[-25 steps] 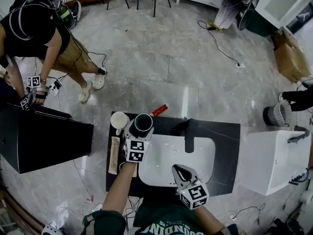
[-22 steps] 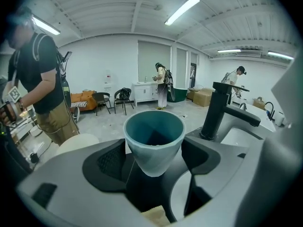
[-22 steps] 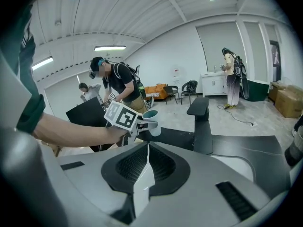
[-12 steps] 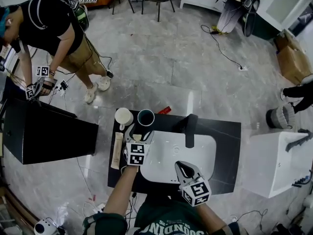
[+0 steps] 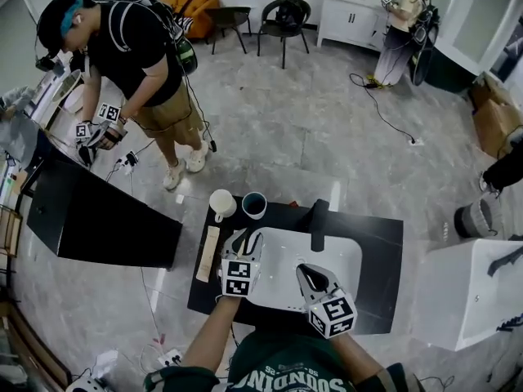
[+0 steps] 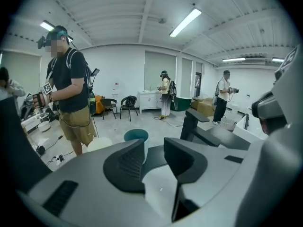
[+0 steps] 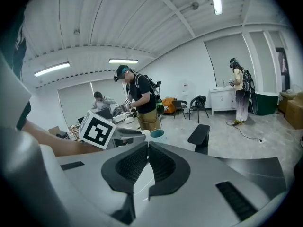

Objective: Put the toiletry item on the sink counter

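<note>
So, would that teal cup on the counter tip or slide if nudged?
The teal cup stands upright, open-topped, so a high nudge might tip it. Its smooth wall would probably slide on the glossy dark counter.

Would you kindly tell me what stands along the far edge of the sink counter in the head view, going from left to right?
White cup → teal cup → black faucet.

Overhead, two low views sharing cup (image 5: 254,205)
</note>
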A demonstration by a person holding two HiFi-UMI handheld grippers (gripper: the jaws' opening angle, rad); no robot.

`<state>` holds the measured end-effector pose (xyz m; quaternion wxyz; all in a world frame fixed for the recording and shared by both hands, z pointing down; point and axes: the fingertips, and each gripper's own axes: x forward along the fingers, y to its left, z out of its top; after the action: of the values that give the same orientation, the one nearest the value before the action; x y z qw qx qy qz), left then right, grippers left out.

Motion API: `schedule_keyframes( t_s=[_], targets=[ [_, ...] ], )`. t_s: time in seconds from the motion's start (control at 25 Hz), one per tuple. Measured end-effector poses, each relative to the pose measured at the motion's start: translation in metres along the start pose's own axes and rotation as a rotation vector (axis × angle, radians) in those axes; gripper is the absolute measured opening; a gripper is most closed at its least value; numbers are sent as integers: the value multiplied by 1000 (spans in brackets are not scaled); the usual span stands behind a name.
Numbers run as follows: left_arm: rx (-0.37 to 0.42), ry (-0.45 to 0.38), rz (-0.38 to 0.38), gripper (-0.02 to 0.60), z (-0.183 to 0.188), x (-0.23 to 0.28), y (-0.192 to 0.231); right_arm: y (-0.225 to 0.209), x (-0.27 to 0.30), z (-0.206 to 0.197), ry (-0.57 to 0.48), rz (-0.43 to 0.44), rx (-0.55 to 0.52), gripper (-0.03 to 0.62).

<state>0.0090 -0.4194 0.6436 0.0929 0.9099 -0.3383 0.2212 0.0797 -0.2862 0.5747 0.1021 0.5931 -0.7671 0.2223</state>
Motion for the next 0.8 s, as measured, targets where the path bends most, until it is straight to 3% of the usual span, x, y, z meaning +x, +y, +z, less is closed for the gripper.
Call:
schedule_keyframes(
  t_s=[0.08, 0.16, 0.8],
  targets=[
    [-3, -12, 4, 43, 5, -11, -7, -2, -5, 5, -15, -1, -4, 43],
    [-12, -26, 1, 15, 8, -20, -15, -5, -11, 9, -28, -4, -6, 43],
    [23, -94, -108, 11, 46, -62, -87, -31, -46, 28, -98, -71, 0, 43]
  ],
)
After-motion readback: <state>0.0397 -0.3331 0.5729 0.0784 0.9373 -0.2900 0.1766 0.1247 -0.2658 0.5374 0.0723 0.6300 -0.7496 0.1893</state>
